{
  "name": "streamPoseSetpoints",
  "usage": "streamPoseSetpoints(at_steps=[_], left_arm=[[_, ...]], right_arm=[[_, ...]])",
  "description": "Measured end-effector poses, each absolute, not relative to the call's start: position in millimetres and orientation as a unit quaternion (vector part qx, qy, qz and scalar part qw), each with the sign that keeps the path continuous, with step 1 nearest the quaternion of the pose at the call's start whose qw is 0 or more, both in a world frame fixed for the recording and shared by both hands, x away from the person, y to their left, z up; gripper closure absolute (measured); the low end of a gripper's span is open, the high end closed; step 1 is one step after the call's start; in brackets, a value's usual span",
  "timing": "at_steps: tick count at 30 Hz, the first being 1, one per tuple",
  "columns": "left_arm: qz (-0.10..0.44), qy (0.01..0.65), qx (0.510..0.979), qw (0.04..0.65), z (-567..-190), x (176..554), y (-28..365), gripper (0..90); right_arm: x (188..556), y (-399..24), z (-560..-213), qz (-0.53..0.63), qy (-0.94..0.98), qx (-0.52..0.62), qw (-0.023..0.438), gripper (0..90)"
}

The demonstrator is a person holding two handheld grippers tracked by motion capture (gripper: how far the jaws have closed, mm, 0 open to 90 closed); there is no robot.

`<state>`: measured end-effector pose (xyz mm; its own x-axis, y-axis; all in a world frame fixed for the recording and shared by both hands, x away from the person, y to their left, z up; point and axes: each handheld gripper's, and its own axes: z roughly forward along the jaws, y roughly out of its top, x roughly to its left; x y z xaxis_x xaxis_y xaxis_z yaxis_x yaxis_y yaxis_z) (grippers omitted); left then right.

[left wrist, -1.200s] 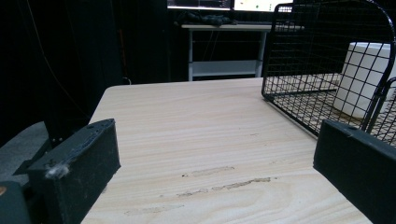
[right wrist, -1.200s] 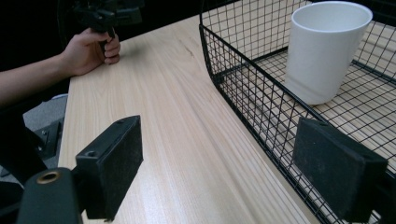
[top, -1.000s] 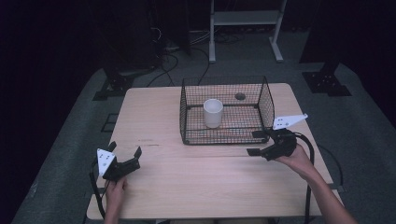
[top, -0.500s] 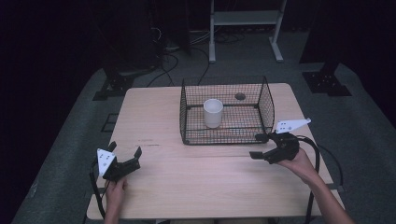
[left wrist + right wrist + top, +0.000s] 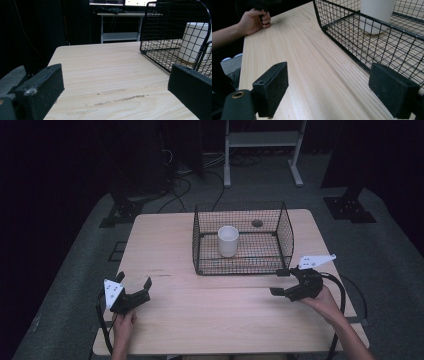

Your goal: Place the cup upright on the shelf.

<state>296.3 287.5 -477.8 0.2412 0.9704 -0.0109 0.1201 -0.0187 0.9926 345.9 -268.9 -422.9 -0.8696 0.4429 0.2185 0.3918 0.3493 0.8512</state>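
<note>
Lowered and drawn back toward the near edge since a second ago, the right gripper (image 5: 280, 282) hovers open and empty beside the wire basket (image 5: 242, 265); the left gripper (image 5: 134, 285) rests open on the table (image 5: 210, 320), while a white cup (image 5: 228, 241) stands inside the basket

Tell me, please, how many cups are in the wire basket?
1: a white cup stands upright inside the black wire basket, towards its left side in the high view.
</note>
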Motion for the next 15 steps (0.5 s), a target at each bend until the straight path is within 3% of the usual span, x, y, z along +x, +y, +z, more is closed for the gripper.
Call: streamPoseSetpoints(at_steps=[15], left_arm=[[0.406,0.465,0.587,0.524,-478,297,288,0.0]], right_arm=[[329,-283,-439,0.517,0.811,0.272,0.036,15.1]])
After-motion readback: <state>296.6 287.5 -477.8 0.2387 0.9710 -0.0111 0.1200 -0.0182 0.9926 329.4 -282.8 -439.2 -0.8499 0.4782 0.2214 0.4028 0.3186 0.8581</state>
